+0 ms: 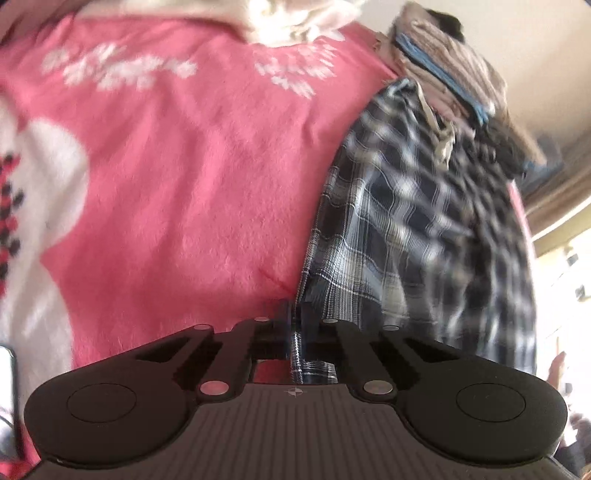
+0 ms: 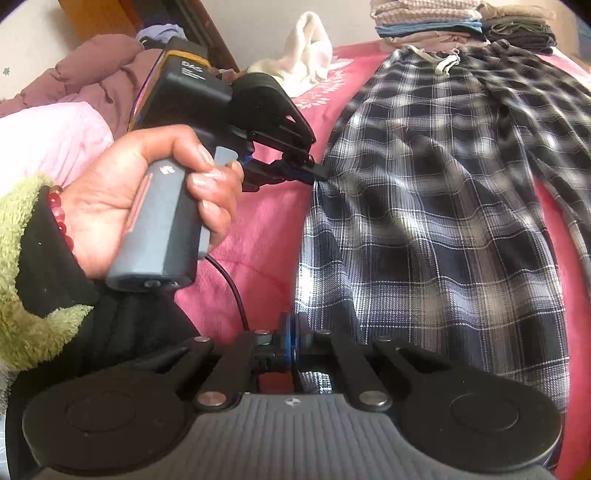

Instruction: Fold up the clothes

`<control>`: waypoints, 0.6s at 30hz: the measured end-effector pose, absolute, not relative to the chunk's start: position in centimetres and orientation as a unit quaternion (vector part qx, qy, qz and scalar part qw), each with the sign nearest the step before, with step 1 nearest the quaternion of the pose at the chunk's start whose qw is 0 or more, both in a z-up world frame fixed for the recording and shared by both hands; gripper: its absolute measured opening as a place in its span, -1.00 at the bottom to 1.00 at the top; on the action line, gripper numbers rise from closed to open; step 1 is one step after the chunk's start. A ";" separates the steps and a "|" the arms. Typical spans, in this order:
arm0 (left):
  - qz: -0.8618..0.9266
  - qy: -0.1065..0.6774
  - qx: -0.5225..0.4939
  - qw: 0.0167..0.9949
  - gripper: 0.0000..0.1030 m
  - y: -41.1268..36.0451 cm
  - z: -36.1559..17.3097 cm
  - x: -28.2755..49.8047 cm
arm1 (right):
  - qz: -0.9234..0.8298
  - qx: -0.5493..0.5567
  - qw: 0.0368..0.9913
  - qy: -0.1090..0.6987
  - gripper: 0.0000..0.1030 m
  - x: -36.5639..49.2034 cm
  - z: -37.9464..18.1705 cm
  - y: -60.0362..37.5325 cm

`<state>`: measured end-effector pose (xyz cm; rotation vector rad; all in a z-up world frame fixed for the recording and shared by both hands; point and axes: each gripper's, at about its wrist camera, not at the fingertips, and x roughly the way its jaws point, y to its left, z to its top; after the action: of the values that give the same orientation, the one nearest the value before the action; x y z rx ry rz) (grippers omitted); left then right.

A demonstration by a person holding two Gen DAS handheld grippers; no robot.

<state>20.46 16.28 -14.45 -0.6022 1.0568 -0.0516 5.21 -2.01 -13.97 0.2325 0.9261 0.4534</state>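
Note:
Dark blue and white plaid trousers (image 2: 436, 206) with a white drawstring lie spread on a pink blanket (image 2: 258, 236); they also show in the left wrist view (image 1: 413, 236). My left gripper (image 1: 295, 314) is shut on the trousers' left edge; it also shows in the right wrist view (image 2: 314, 171), held by a hand, pinching that edge farther up. My right gripper (image 2: 293, 332) is shut on the same edge, nearer the leg end. The cloth runs between both pairs of fingers.
A stack of folded clothes (image 2: 428, 22) stands beyond the waistband, a darker stack (image 2: 521, 26) beside it. A white garment (image 2: 306, 51) lies crumpled at the back. Mauve and pink bedding (image 2: 85, 85) is heaped at the left. The blanket (image 1: 177, 177) fills the left wrist view.

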 end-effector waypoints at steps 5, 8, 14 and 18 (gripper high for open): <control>-0.016 0.503 -0.330 0.798 -0.84 17.4 -14.8 20.2 | 0.215 0.113 0.863 0.443 -0.97 5.3 -14.1 -2.0; -0.019 0.511 -0.312 0.801 -0.82 17.0 -14.7 20.1 | 0.212 0.114 0.864 0.443 -0.97 5.3 -14.2 -2.0; -0.047 0.525 -0.259 0.809 -0.57 15.7 -14.1 19.7 | 0.206 0.121 0.865 0.441 -0.97 5.3 -14.2 -2.1; -0.045 0.526 -0.205 0.824 -0.57 14.7 -13.9 19.6 | 0.203 0.129 0.863 0.444 -0.97 5.4 -14.3 -2.1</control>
<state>19.57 14.72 -13.92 -0.4366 1.1173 -0.0950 5.42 -2.06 -14.27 0.2702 0.9320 0.4255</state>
